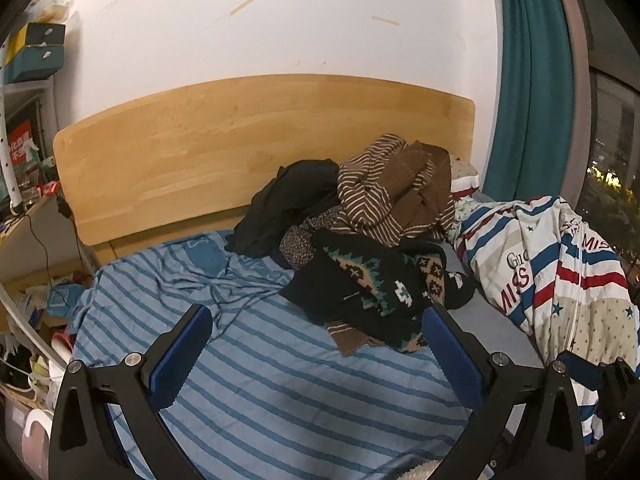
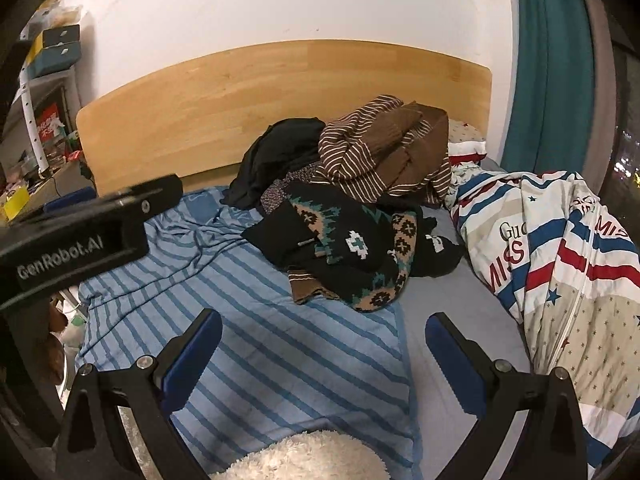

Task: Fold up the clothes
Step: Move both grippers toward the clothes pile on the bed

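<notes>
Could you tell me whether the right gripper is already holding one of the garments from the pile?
No, the right gripper is open and empty over the striped sheet, short of the clothes pile.

Bed with blue-striped sheet (image 1: pixel 280 380), spread flat and wrinkled toward the head. Wooden headboard (image 1: pixel 240 140) against a white wall (image 1: pixel 280 20). Star-and-stripe printed duvet (image 1: pixel 560 280), bunched along the window side. Teal curtain (image 1: pixel 532 80) beside a dark window (image 1: pixel 612 152). Cluttered shelves (image 1: pixel 32 52) and desk (image 1: pixel 24 232) on the opposite side. Fluffy white fabric (image 2: pixel 304 460) at the near edge.
</notes>
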### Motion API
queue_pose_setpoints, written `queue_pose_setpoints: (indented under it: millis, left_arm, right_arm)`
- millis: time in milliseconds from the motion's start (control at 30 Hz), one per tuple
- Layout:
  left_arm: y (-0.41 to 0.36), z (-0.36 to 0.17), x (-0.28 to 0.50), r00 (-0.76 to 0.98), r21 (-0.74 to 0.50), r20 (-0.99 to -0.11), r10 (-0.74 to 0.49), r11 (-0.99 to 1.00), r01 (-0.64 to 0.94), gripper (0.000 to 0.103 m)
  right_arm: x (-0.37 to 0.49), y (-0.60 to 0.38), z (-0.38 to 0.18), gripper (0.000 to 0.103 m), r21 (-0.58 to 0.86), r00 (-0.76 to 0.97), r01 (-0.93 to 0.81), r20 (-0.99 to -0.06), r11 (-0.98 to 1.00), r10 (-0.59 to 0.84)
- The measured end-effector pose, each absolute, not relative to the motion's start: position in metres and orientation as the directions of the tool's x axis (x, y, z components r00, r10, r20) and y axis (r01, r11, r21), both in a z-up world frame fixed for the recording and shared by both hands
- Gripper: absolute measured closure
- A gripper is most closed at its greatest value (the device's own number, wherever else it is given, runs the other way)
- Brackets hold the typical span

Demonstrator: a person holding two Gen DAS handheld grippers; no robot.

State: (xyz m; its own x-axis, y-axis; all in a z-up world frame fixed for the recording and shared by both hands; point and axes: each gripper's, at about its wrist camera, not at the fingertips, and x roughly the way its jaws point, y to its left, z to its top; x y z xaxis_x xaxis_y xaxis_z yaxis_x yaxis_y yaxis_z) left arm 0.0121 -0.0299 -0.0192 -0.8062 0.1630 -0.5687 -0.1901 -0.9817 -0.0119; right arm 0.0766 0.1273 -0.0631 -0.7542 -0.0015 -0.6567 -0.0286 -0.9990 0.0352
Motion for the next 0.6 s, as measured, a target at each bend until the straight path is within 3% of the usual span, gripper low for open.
queue_pose_setpoints:
  millis: [600]
  left_arm:
    - [-0.035,-0.041,0.020,-0.804,-0.017,-0.579,0.140,-0.987,-0.159,0.000]
  right_arm:
    - [0.079,0.131,-0.073,0.000,0.050,-0.732,-0.074,-0.681,-0.996,0.020]
